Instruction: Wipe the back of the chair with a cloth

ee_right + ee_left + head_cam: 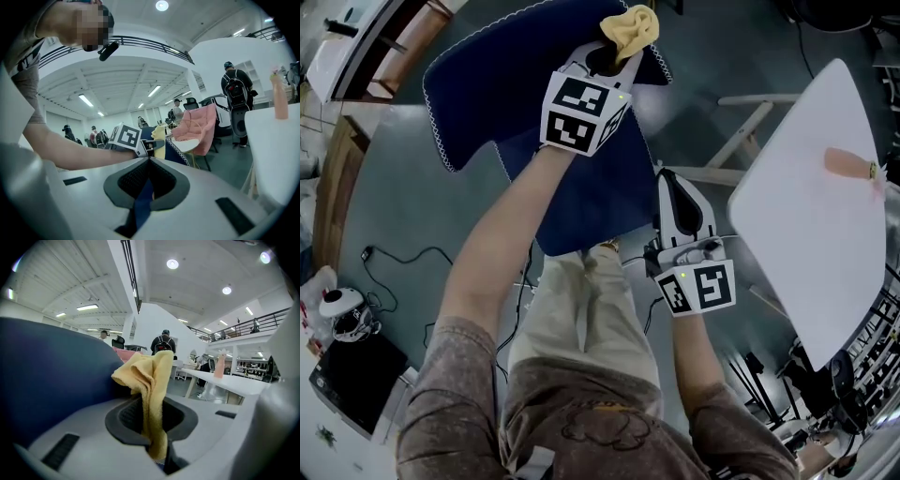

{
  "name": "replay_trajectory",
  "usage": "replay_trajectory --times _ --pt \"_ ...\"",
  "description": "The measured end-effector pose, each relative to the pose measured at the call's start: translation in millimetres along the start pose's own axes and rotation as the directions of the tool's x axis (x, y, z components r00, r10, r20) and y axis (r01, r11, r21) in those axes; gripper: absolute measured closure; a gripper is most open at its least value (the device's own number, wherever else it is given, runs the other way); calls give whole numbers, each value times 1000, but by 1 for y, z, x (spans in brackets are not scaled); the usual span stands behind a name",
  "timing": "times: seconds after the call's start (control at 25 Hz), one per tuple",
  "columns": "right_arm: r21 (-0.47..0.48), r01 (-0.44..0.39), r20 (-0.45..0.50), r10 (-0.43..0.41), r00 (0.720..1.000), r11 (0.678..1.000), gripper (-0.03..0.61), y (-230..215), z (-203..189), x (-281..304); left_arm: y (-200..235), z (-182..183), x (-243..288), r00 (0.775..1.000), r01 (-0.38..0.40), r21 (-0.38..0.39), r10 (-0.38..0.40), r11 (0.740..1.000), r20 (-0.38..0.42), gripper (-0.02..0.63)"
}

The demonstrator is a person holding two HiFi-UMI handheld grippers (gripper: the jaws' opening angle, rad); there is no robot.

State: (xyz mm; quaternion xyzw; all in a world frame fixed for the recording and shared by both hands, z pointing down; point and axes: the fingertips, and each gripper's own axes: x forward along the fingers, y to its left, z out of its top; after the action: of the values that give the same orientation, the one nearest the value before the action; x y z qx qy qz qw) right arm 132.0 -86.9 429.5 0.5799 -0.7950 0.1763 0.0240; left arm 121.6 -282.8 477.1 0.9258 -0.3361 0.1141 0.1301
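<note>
A dark blue chair (516, 75) with white stitched edging fills the top middle of the head view. My left gripper (614, 58) is at the upper edge of its back, shut on a yellow cloth (629, 30) that bunches out past the jaws. In the left gripper view the cloth (147, 376) hangs between the shut jaws, beside the blue chair back (47, 376). My right gripper (667, 180) is lower, at the chair's right edge. Its own view shows the right gripper (149, 161) shut on a strip of the blue chair fabric (142, 201).
A white table (811, 216) stands to the right with a pink bottle (848, 164) on it. Cables (403, 258), a helmet (342, 314) and a black box (352, 375) lie on the floor at left. A pink chair (201, 124) and several people are farther off.
</note>
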Motion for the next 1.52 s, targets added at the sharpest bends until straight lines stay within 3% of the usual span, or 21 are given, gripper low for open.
replay_trajectory --times 0.16,0.32,0.48,0.8,1.08,1.32,1.52 --pt "5 19 -13 -18 1000 1000 553 -8 -8 -4 -28 -5 12 996 87 13 -87 996 -11 557" --pt "11 26 -25 -25 999 1000 554 -14 -13 -4 -54 0 8 975 224 -23 -223 974 23 557" --pt "12 27 -25 -27 999 1000 554 -20 -16 -2 -51 7 -12 971 234 -77 -229 969 71 557" --pt "-5 -1 -30 1 1000 1000 553 -10 -18 9 -5 -5 -81 994 71 -70 -64 995 89 557" --pt "-16 -61 -40 60 997 998 554 6 -22 19 27 -22 -147 994 -71 -50 75 996 75 557" --pt "-12 -85 -41 84 996 996 554 19 -18 21 45 -44 -219 967 -242 -79 247 967 68 557" --pt "-1 -96 -39 96 995 995 554 24 -19 30 66 -62 -266 925 -370 -102 376 923 52 557"
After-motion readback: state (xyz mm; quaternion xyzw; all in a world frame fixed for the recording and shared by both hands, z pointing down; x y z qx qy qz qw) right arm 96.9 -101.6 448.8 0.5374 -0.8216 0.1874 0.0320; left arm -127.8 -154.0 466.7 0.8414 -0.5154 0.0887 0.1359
